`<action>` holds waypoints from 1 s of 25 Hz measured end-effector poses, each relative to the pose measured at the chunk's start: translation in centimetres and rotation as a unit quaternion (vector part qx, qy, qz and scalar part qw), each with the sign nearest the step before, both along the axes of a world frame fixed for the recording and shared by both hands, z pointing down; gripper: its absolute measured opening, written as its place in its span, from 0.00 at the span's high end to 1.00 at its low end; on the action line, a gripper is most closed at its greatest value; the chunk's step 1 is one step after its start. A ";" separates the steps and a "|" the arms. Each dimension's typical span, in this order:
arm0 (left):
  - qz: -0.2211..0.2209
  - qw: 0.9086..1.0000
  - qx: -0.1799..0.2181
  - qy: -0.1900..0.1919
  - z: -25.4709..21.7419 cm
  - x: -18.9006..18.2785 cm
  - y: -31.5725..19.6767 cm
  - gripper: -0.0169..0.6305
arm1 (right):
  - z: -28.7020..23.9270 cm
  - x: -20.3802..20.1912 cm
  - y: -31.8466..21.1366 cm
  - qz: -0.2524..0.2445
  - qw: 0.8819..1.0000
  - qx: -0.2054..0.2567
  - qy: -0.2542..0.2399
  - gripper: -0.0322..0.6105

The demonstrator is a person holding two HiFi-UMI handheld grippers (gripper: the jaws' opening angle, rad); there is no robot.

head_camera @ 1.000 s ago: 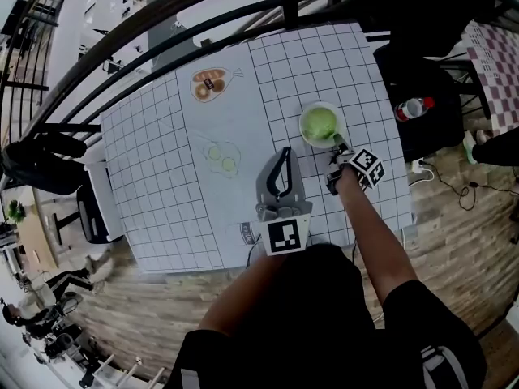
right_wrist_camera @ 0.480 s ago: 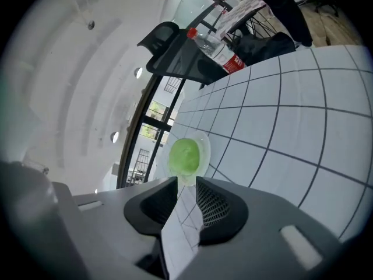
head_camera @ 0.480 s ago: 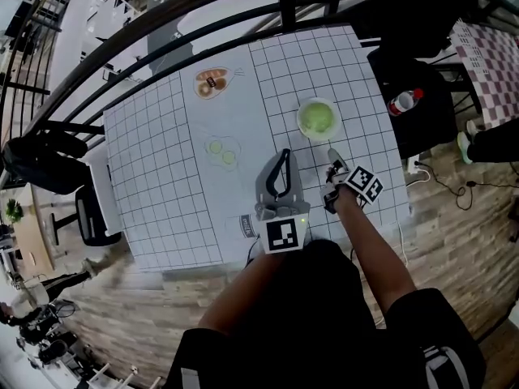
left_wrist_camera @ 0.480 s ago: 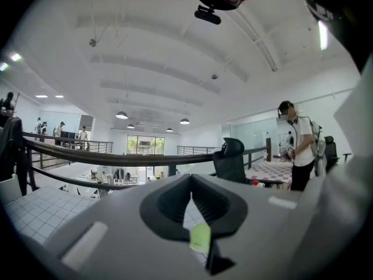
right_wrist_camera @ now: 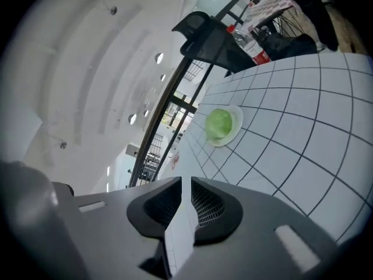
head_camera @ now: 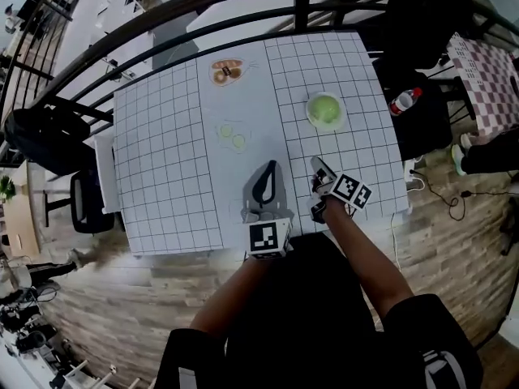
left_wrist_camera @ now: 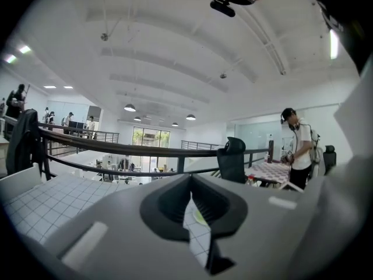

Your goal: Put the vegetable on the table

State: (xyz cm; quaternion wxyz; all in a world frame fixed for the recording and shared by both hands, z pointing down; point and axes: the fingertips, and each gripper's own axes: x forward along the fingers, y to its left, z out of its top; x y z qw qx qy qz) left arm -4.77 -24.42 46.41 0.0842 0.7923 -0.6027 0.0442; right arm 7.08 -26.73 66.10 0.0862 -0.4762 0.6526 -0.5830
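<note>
A green leafy vegetable (head_camera: 324,109) lies on a white plate (head_camera: 337,122) at the right of the gridded table (head_camera: 162,160); the right gripper view shows it too (right_wrist_camera: 220,123), ahead of the jaws. My right gripper (head_camera: 316,164) sits nearer the table's front edge, well short of the plate, its jaws nearly together with nothing between them (right_wrist_camera: 185,182). My left gripper (head_camera: 269,167) rests beside it near the middle front, jaw tips touching and holding nothing (left_wrist_camera: 191,185).
A plate of bread (head_camera: 226,70) and a clear bag of cucumber slices (head_camera: 232,134) lie further back. A red-labelled bottle (head_camera: 403,101) sits on a black chair right of the table. A dark railing (head_camera: 203,19) runs behind. A person (left_wrist_camera: 300,147) stands far right.
My right gripper has drawn back from the plate toward the table's front edge. The left gripper stays near the front middle. The head view has shifted, so the table sits differently.
</note>
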 end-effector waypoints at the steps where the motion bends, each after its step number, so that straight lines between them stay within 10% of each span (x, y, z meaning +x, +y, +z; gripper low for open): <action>1: -0.003 1.000 -0.001 0.000 0.0 -0.8 1.0 0.96 | -0.7 -0.9 0.6 -0.008 1.000 0.009 0.006 0.88; 25: -0.055 0.997 -0.014 0.042 -1.2 -15.2 21.2 0.96 | -13.9 -16.1 19.8 -0.178 0.949 0.163 0.201 0.95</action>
